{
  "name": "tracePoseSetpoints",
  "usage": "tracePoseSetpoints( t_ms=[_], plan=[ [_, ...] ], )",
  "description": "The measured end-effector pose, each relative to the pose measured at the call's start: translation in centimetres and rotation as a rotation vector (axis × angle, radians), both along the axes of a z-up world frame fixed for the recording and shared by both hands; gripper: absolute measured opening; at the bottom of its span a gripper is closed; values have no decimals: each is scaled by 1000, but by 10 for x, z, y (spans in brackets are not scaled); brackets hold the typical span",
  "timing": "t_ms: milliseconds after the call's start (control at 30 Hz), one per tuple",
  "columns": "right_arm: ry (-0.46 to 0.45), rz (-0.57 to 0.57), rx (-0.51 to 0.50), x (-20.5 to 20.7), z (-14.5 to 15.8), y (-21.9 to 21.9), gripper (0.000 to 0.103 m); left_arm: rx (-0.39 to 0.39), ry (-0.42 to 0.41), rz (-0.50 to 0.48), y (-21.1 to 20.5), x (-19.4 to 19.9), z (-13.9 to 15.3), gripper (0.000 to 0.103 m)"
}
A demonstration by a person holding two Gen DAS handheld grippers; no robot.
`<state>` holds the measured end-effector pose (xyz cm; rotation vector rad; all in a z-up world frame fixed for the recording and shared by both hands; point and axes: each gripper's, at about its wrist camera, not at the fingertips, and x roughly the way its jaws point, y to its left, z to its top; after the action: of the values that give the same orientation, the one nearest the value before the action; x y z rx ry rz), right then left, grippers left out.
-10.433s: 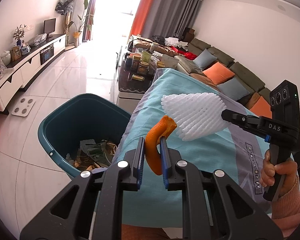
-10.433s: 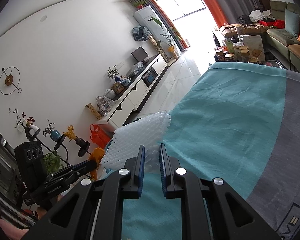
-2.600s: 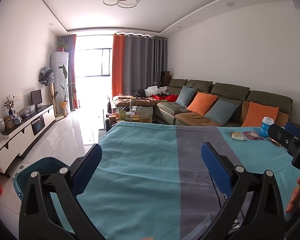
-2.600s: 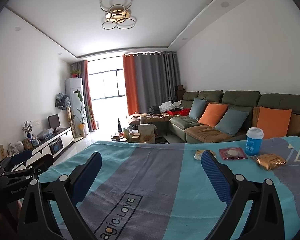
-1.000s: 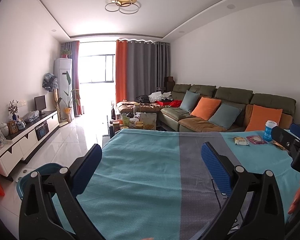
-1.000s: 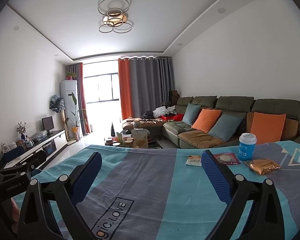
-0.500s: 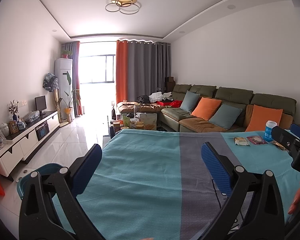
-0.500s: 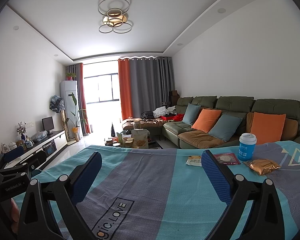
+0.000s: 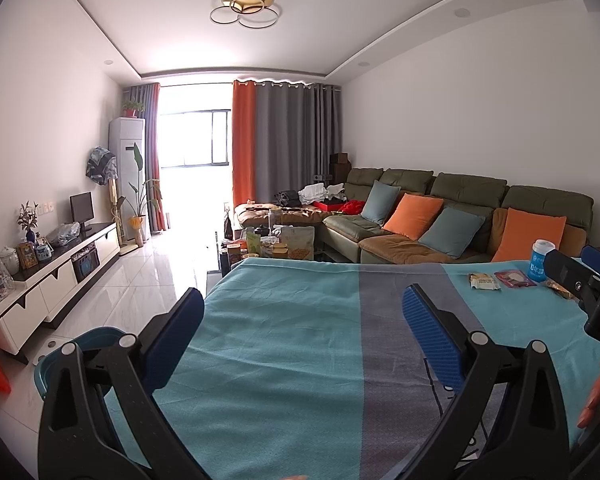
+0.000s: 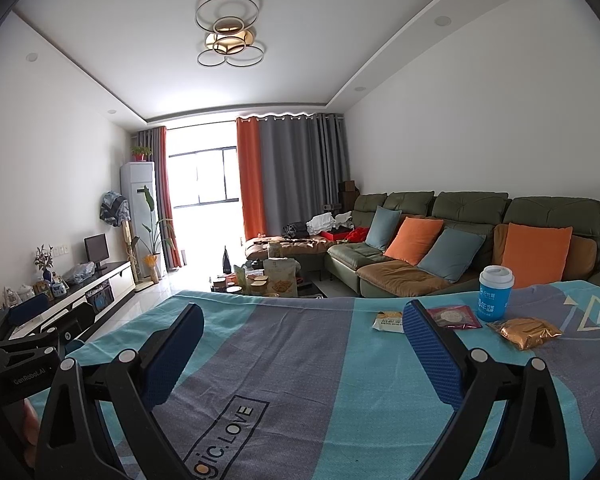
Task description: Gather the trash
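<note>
With the orange peel and foam net gone from their grip, the left gripper (image 9: 300, 320) and right gripper (image 10: 302, 338) hover wide and empty, so the wrappers (image 10: 452, 317) beside the cup (image 10: 495, 293) come next.

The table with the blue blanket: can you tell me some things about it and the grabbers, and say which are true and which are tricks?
1. Both grabbers, left gripper and right gripper, are open and empty. True.
2. The blue cup lies tipped over. False: it stands upright.
3. The gold wrapper sits on the table near the cup. True.
4. The teal bin stands on the table. False: it is on the floor beside it.
</note>
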<state>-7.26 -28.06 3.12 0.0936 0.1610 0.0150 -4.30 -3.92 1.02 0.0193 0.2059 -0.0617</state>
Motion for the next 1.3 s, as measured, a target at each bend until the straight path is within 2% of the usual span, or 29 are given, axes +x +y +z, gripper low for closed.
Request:
tracePoseSetpoints(
  t_ms=[1033, 1133, 1200, 1300],
  plan=[
    [1, 2, 4, 0, 0, -1, 96, -4, 24, -22, 6, 5, -1, 97],
    [5, 0, 0, 0, 0, -2, 96, 1, 58, -22, 5, 11, -1, 97],
    [19, -4, -3, 2, 1, -5, 96, 4, 115, -26, 7, 21, -3, 97],
    [122, -39, -33, 16, 0, -14, 96, 11, 219, -32, 9, 46, -9, 97]
  ],
)
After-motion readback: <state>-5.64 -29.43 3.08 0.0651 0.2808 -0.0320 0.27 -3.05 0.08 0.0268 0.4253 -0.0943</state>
